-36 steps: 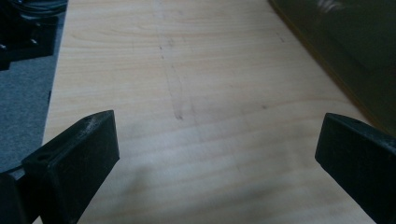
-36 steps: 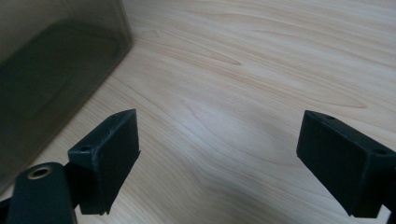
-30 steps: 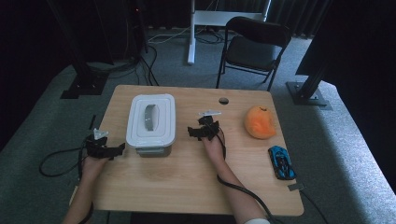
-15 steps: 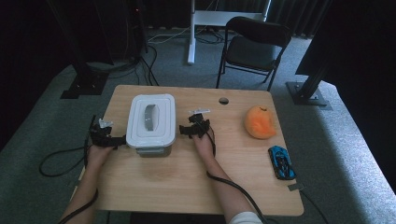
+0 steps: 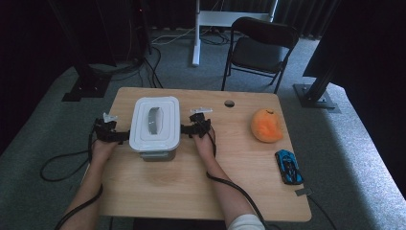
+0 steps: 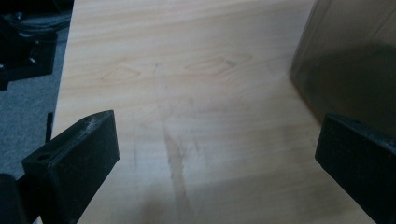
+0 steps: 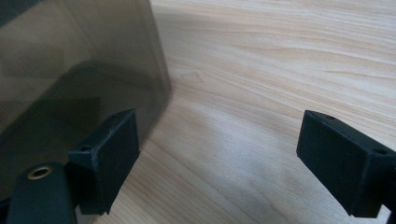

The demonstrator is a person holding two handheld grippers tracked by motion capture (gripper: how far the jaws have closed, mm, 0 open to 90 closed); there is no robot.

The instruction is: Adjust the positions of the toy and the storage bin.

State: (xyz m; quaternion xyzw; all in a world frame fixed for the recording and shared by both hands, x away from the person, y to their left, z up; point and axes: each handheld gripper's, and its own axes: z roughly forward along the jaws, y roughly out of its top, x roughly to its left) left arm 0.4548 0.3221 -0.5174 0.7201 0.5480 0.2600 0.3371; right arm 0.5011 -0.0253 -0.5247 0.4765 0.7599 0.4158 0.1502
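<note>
Jaws wide open on both your grippers, gripping nothing: your left gripper (image 5: pixel 117 135) sits just beside the container (image 5: pixel 154 125) on its left, your right gripper (image 5: pixel 191 129) just beside its right wall; container stands mid-counter (image 5: pixel 191 191), white lid on, blue toy car (image 5: pixel 288 166) and orange fruit (image 5: pixel 266 125) farther right
</note>
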